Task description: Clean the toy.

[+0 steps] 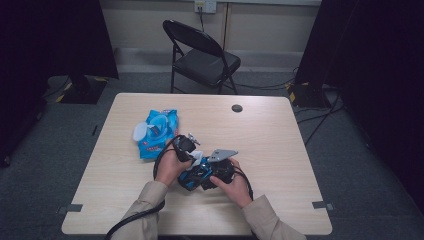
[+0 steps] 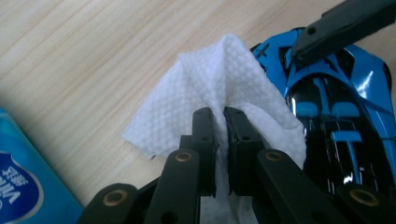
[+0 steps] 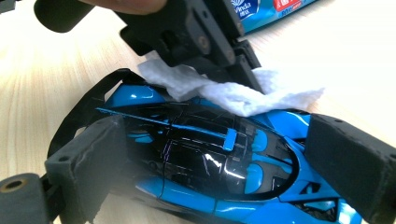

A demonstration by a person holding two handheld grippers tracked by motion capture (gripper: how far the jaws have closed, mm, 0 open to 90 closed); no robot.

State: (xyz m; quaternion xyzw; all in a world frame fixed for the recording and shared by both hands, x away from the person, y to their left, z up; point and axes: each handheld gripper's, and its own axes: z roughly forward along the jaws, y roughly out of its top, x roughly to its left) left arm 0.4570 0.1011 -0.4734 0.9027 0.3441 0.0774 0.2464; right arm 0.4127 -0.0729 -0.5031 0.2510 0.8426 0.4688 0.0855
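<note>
Two grippers were counted, the left gripper (image 1: 191,145) and the right gripper (image 1: 212,170), each held in one of two hands, the left hand (image 1: 170,167) and the right hand (image 1: 239,187). One toy car (image 3: 224,163), one white wipe (image 2: 219,93) and one blue wipe pack (image 1: 157,132) were counted on the one table (image 1: 270,135). One folding chair (image 1: 202,55) was counted behind it, and one dark round spot (image 1: 237,108) on the tabletop.
</note>
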